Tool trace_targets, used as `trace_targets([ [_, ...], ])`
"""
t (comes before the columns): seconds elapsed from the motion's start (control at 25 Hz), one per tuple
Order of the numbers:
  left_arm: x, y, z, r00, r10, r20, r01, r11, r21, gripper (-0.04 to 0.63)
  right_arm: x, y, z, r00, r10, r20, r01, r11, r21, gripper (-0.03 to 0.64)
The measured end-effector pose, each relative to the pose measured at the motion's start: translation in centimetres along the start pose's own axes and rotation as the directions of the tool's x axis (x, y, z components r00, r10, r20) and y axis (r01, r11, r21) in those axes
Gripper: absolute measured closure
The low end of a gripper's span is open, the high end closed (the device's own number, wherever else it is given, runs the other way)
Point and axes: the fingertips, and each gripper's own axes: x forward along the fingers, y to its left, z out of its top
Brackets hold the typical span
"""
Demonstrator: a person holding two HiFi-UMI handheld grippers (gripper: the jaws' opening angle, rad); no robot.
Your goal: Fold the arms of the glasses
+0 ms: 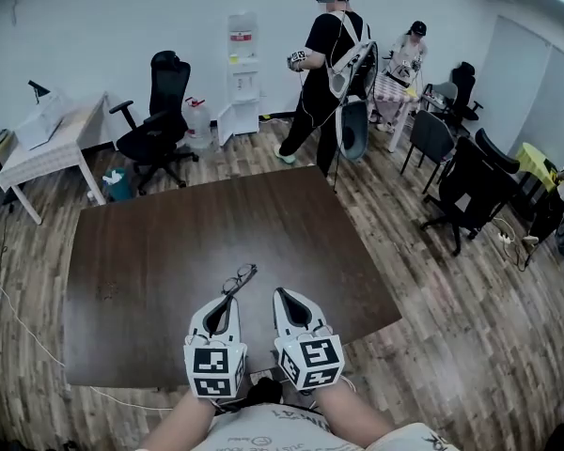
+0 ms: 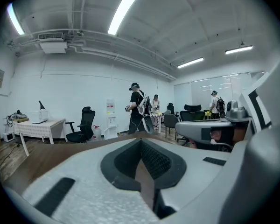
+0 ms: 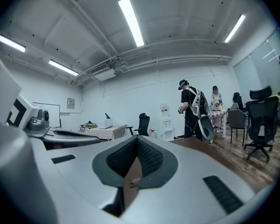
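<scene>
Two closed claws (left claw (image 1: 231, 300), right claw (image 1: 281, 293)) near one pair of glasses (image 1: 239, 278).

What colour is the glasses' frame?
Black. The glasses show best in the head view.

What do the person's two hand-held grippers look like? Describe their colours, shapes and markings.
The left gripper and right gripper match: pale grey-white shells that taper to a point, with a dark, ribbed lining inside the jaws. Each carries a cube of black-and-white square markers at its rear. The person wears a light top with dark lettering.
</scene>
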Motion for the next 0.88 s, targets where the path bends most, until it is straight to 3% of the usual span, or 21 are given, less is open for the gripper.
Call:
trace_targets([
  [0.88, -3.5, 0.7, 0.5, 0.999, 0.019, 0.034, -0.019, 1.0, -0.011, 0.58, -1.3, 2.9, 1.1, 0.999, 0.039, 0.03, -0.039, 0.999, -0.021, 0.603],
])
